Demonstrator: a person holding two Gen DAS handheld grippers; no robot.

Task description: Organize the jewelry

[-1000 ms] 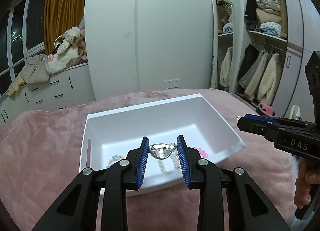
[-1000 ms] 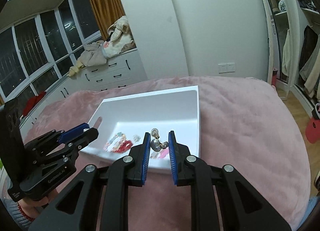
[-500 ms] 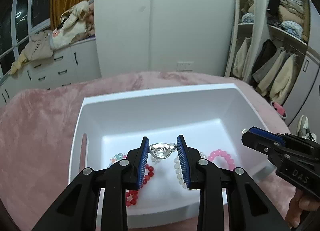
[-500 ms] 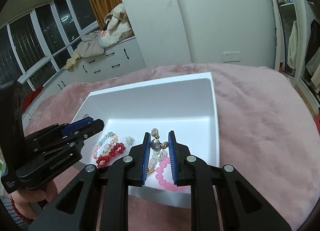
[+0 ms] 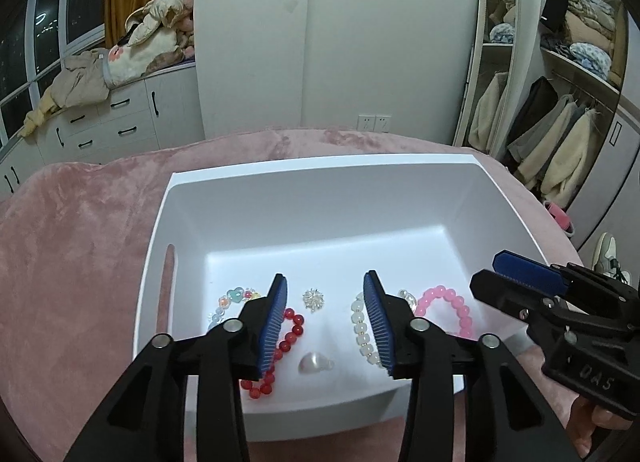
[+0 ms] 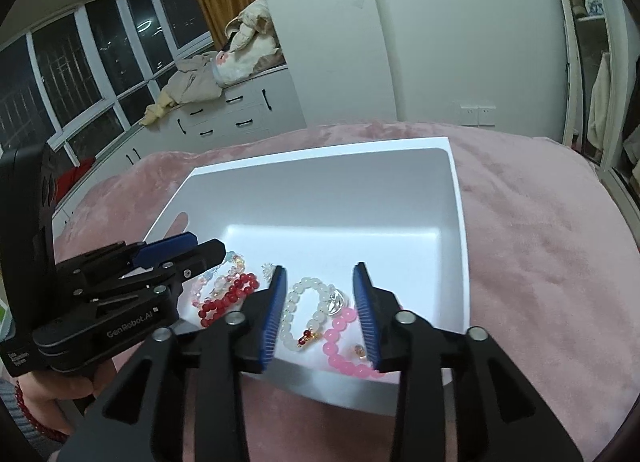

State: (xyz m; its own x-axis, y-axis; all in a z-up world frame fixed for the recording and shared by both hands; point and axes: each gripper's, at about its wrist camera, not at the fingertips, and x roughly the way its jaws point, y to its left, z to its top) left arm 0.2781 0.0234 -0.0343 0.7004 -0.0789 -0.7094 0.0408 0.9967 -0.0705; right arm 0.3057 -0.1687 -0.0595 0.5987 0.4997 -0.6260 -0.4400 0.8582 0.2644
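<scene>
1. Both grippers hover over the near end of the white rectangular plastic bin (image 5: 500, 197) on the pink plush bed cover (image 5: 72, 262); the left gripper (image 5: 325, 322) and the right gripper (image 6: 319, 312) each have their blue-padded fingers spread wide and hold nothing.
2. All the jewelry seen lies on the bin floor near the front wall: a red bead bracelet (image 5: 280, 358), a pale pearl-like drop-shaped piece (image 5: 315, 362), a small silver star-shaped brooch (image 5: 313, 299), a white bead bracelet (image 6: 304, 310), a pink bead bracelet (image 6: 344, 346), a pastel bracelet with a heart bead (image 5: 230, 302) and a shiny silver charm (image 6: 335, 300).
3. The step looks like the release of pieces into the bin, just finished.
4. The next move probably calls for lifting both grippers straight up and out, then finding any remaining jewelry; none shows outside the bin.
5. Front wall and right side wall stand close under the fingers, so a low sideways pull could catch the rim.
6. The far half of the bin floor is bare, and the bed cover around the bin gives free room.
</scene>
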